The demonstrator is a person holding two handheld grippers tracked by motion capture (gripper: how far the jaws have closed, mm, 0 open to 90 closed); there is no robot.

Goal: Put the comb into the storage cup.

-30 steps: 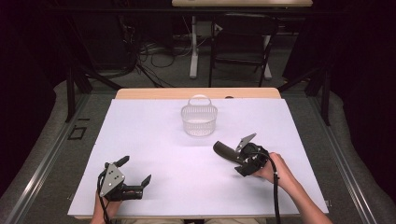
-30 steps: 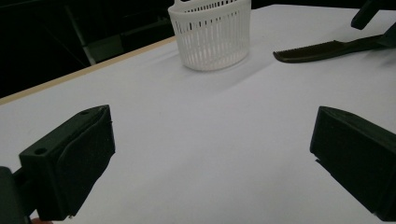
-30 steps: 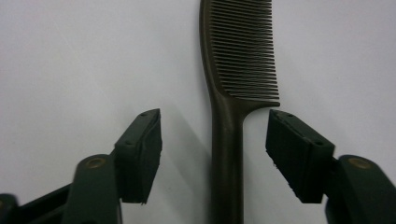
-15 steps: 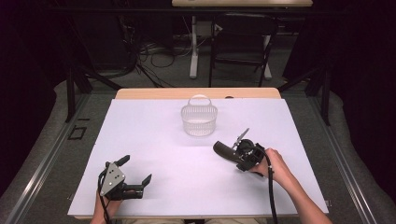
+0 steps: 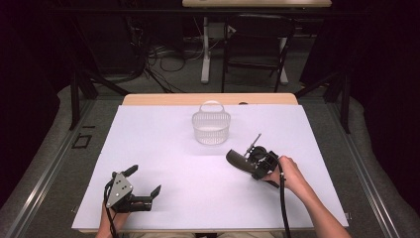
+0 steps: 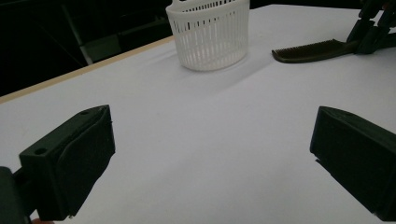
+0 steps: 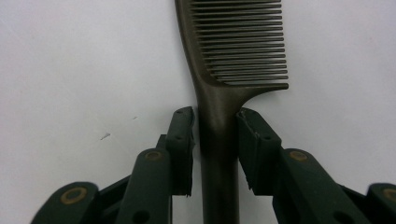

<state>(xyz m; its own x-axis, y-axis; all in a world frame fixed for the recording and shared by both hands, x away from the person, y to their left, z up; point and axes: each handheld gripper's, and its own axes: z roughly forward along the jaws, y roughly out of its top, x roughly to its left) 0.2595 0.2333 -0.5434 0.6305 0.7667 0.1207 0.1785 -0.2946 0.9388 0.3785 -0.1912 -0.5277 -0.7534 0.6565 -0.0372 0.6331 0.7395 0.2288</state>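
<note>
Now the right gripper (image 7: 215, 128) has just been closing its jaws around the handle of the dark comb (image 7: 233, 51), and in the right gripper view the handle sits straight between the two pads, both seemingly touching its sides, so call it clamped on the comb or a hair short of it. Compared with a second ago in the high view, the jaws that stood wide over the comb have narrowed onto it; the hand itself has hardly shifted. The comb (image 5: 238, 161) lies flat on the white surface (image 5: 163, 148), right of centre in the high view, teeth end pointing toward the upper left, near but apart from the white basket (image 5: 212, 127), which stands upright at the upper middle with its handle up. The left gripper view shows the comb (image 6: 313, 49) at the upper right, flat, beside the basket (image 6: 210, 35). The left gripper (image 5: 141, 186) rests at the lower left of the high view, jaws spread wide with nothing between them, same spot as before. Judgement: the grasp step looks about finished, so a lift and a carry toward the basket is probably next; the comb is thin and flat on the surface, so a slip or twist on lifting is the risk.
</note>
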